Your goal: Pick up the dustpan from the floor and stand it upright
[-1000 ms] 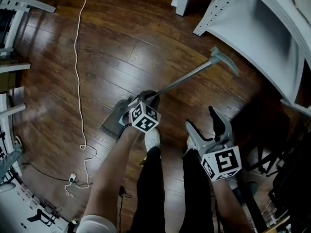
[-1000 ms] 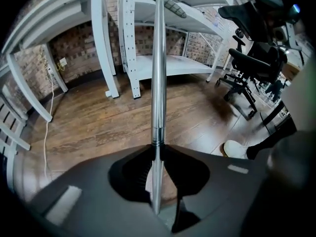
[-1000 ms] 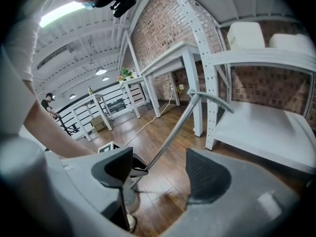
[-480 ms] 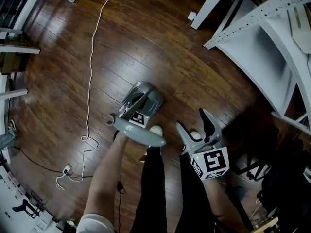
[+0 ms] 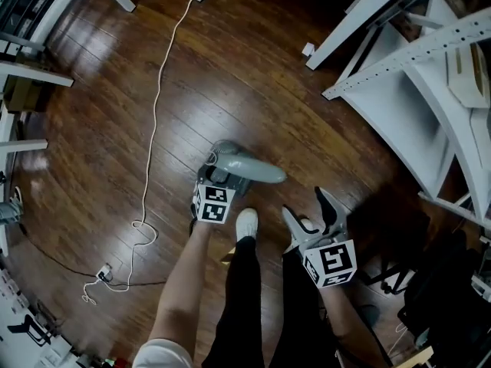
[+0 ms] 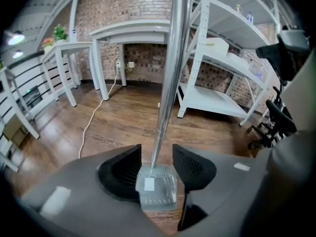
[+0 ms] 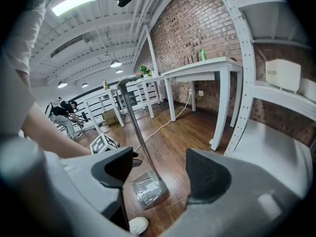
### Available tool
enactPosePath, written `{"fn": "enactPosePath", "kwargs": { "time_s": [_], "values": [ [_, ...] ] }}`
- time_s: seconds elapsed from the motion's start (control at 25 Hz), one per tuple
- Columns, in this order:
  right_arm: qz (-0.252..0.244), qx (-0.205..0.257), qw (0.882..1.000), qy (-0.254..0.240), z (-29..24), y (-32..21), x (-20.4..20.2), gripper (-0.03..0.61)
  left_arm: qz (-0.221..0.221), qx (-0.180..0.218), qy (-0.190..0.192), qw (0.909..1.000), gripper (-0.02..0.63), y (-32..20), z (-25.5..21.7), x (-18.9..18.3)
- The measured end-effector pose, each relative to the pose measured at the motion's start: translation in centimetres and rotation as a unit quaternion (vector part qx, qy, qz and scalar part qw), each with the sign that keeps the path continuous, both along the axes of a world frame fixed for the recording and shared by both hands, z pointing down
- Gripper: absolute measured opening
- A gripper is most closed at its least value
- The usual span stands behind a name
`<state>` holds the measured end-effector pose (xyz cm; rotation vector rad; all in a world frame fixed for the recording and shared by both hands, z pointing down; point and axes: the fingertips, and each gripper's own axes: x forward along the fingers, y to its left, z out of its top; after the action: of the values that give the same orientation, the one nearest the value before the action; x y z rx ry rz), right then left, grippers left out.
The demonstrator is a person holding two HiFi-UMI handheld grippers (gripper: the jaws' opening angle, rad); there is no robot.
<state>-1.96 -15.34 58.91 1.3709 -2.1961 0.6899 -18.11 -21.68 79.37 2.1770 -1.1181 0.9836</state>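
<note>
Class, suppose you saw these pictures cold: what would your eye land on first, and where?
The grey dustpan standing upright on the dark wood floor by the person's shoe, its metal handle rising inside the left claw, whose opening jaws do not press it. Then the open, empty right claw beside it, and the white cable snaking across the floor at left.

Looks along the left tool: dark jaws opening, apart on either side of the silver metal pole of the grey plastic long-handled dustpan, seemingly clear of both pads. Pan down on the brown wooden plank floor. Beyond, thin white cable, white desk, white metal shelving, brick wall.
</note>
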Motion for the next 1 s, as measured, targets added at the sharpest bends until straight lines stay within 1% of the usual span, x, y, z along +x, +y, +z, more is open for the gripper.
{"fn": "enactPosePath", "kwargs": {
  "time_s": [0.08,0.16,0.24,0.32,0.4,0.48,0.52,0.64,0.72,0.76,0.84,0.88,0.92,1.0],
  "values": [
    [-0.014,-0.001,1.000,0.010,-1.7,0.6,-0.5,0.322,-0.042,-0.005,0.017,0.9990,0.216,0.6,-2.4,-0.9],
    [-0.018,0.005,1.000,0.012,-4.1,0.8,-1.1,0.322,-0.077,0.001,0.035,0.9964,0.218,0.9,-5.6,-1.9],
    [-0.014,0.005,1.000,0.007,-7.0,1.5,-1.5,0.322,-0.101,0.012,0.052,0.9935,0.221,1.8,-10.1,-2.5],
    [-0.009,-0.001,1.000,-0.001,-10.8,3.2,-1.7,0.322,-0.112,0.026,0.067,0.9911,0.222,3.9,-15.9,-2.5],
    [-0.012,0.006,1.000,-0.007,-15.0,4.9,-2.3,0.322,-0.109,0.058,0.081,0.9890,0.238,5.8,-23.0,-2.4],
    [-0.024,0.033,0.999,-0.010,-19.7,6.1,-2.9,0.322,-0.099,0.109,0.090,0.9850,0.244,7.4,-30.3,-2.4],
    [-0.028,0.053,0.998,-0.012,-22.3,6.5,-3.0,0.322,-0.095,0.139,0.092,0.9814,0.245,8.0,-33.9,-2.4],
    [-0.023,0.129,0.991,-0.026,-30.1,8.7,-2.7,0.322,-0.076,0.228,0.097,0.9658,0.253,10.9,-44.0,-1.9],
    [-0.005,0.173,0.984,-0.039,-34.9,12.5,-1.8,0.322,-0.064,0.273,0.099,0.9548,0.261,15.0,-49.8,-1.1],
    [0.005,0.189,0.981,-0.047,-37.0,15.1,-1.2,0.322,-0.061,0.288,0.101,0.9503,0.270,17.6,-52.3,-0.4],
    [0.014,0.208,0.976,-0.064,-40.8,20.8,0.0,0.322,-0.052,0.304,0.113,0.9446,0.297,23.4,-56.5,1.5],
    [0.005,0.220,0.973,-0.067,-42.7,23.5,0.3,0.322,-0.046,0.306,0.123,0.9429,0.328,26.3,-58.3,2.7],
    [-0.012,0.237,0.969,-0.064,-44.6,26.0,0.5,0.322,-0.040,0.308,0.132,0.9414,0.342,29.0,-60.2,3.9],
    [-0.037,0.275,0.959,-0.051,-48.3,30.4,0.9,0.322,-0.037,0.312,0.149,0.9375,0.347,33.9,-64.0,5.7]
  ]
}}
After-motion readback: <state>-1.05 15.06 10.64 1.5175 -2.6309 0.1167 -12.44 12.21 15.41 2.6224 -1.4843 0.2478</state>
